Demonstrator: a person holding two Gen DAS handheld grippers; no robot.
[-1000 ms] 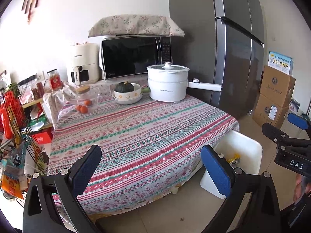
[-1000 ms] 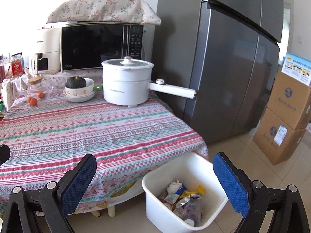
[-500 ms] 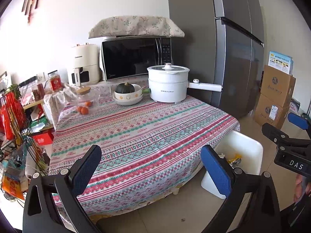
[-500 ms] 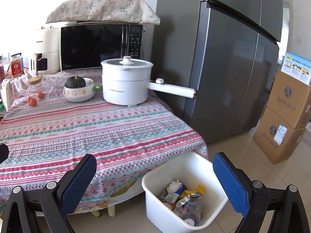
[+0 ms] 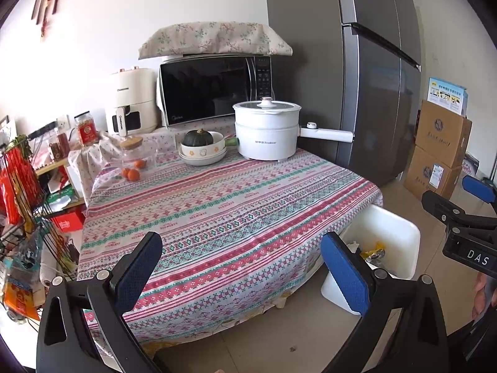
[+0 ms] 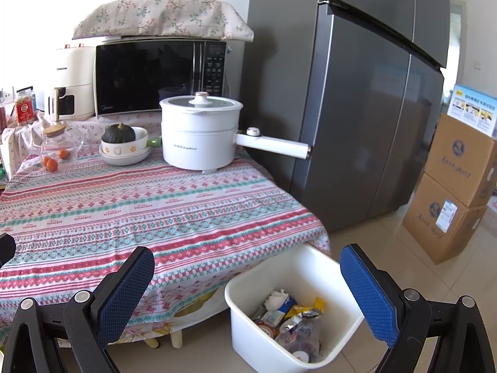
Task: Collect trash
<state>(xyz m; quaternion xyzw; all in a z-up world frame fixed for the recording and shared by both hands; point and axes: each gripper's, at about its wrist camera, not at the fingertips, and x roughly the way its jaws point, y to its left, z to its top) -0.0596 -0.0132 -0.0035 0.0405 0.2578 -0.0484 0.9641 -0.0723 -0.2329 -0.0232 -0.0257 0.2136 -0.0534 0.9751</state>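
Note:
A white plastic bin [image 6: 248,283] stands on the floor at the table's right front corner, and wrappers and crumpled trash [image 6: 289,317] lie inside it. In the left wrist view the same bin [image 5: 394,236] shows past the table corner. My right gripper [image 6: 245,292] hangs open above the bin's near side, nothing between its blue pads. My left gripper [image 5: 242,270] is open over the front edge of the patterned tablecloth [image 5: 217,211], holding nothing. The right gripper's black frame [image 5: 459,217] appears at the right edge of the left wrist view.
At the table's back stand a white electric pot [image 6: 198,133] with a long handle, a bowl holding a squash [image 6: 124,143], small oranges [image 6: 51,163], a microwave [image 6: 155,77] and an air fryer [image 6: 68,84]. A grey fridge [image 6: 357,93], cardboard boxes [image 6: 456,186] and a wire rack [image 5: 21,205] flank it.
Both views have shifted only slightly; the grippers stay open and nothing on the table or in the bin has moved.

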